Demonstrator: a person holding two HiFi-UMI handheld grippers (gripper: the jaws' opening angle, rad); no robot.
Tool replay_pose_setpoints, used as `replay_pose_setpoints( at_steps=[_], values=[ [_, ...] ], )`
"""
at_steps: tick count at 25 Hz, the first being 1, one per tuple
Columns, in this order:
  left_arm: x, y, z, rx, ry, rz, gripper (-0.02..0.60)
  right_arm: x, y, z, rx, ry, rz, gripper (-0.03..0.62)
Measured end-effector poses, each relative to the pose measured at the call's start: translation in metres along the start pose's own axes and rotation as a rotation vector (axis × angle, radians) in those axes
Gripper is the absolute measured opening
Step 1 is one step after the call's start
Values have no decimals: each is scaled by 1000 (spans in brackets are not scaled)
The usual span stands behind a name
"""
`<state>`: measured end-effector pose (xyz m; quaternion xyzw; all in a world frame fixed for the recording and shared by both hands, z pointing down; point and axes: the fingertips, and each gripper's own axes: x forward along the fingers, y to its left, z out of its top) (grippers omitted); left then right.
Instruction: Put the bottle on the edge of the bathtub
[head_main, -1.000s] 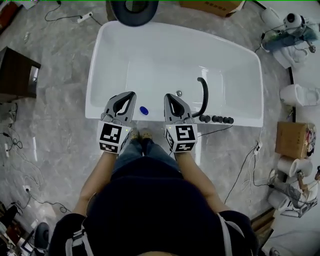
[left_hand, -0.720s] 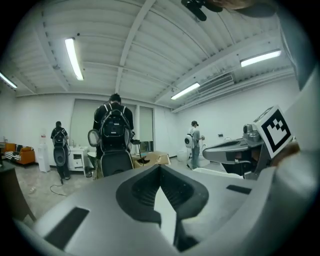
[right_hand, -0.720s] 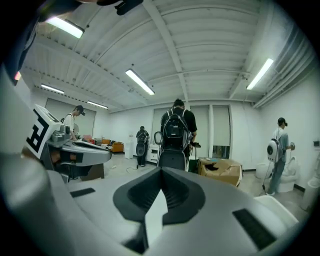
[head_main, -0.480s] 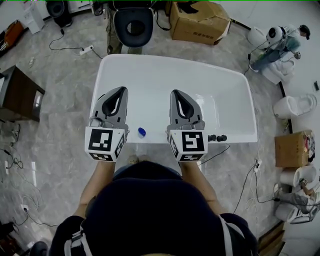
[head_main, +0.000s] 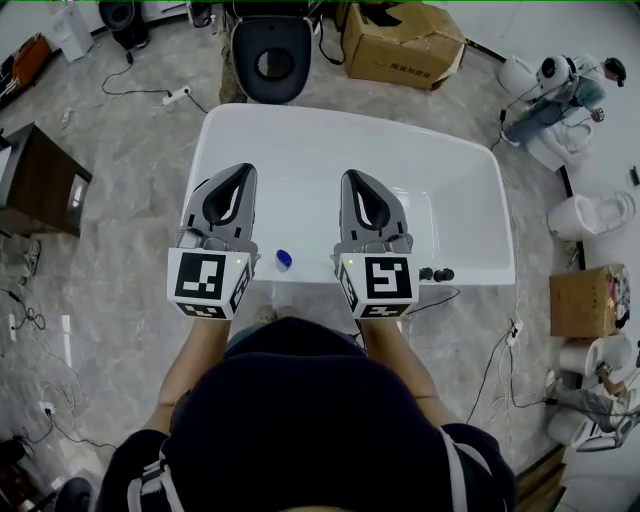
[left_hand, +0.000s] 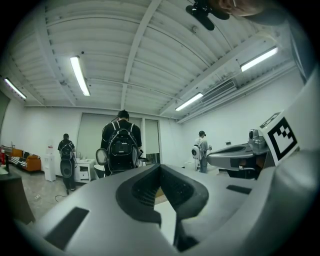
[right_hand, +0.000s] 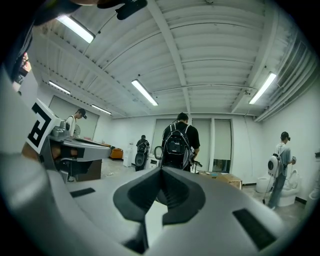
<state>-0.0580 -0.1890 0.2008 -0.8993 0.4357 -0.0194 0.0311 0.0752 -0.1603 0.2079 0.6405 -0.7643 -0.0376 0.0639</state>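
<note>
The white bathtub (head_main: 300, 125) lies below me. A small bottle with a blue cap (head_main: 283, 260) stands on its near rim, between my two hands and apart from both. My left gripper (head_main: 238, 172) is held level above the tub's left part, jaws shut with nothing in them. My right gripper (head_main: 357, 178) is level above the tub's middle, also shut and holding nothing. In the left gripper view the left gripper (left_hand: 160, 167) points across the room, and the right gripper (right_hand: 161, 171) does the same in the right gripper view. Neither gripper view shows the bottle.
Black tap knobs (head_main: 436, 274) sit on the rim at the right. Beyond the tub stand a black-seated toilet (head_main: 272, 62) and a cardboard box (head_main: 400, 40). A dark cabinet (head_main: 35, 180) is at the left. White fixtures (head_main: 590, 212) and cables crowd the right. A person with a backpack (left_hand: 121, 145) stands ahead.
Both grippers have risen toward the head camera and now look larger and level. The bottle has stayed on the rim.
</note>
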Motion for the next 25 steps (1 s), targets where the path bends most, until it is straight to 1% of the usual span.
replay_pose_setpoints(
  at_steps=[4, 11, 19, 25],
  values=[
    [1, -1, 0, 3, -3, 6, 21, -1, -5, -2, 24, -10, 5, 26],
    [6, 0, 0, 9, -3, 7, 21, 1, -10, -4, 33, -11, 9, 26],
    [5, -14, 2, 28, -10, 10, 21, -6, -19, -6, 47, -34, 11, 26],
    [2, -29, 1, 26, -18, 24, 21, -16, -28, -11, 47, -41, 23, 26]
  ],
)
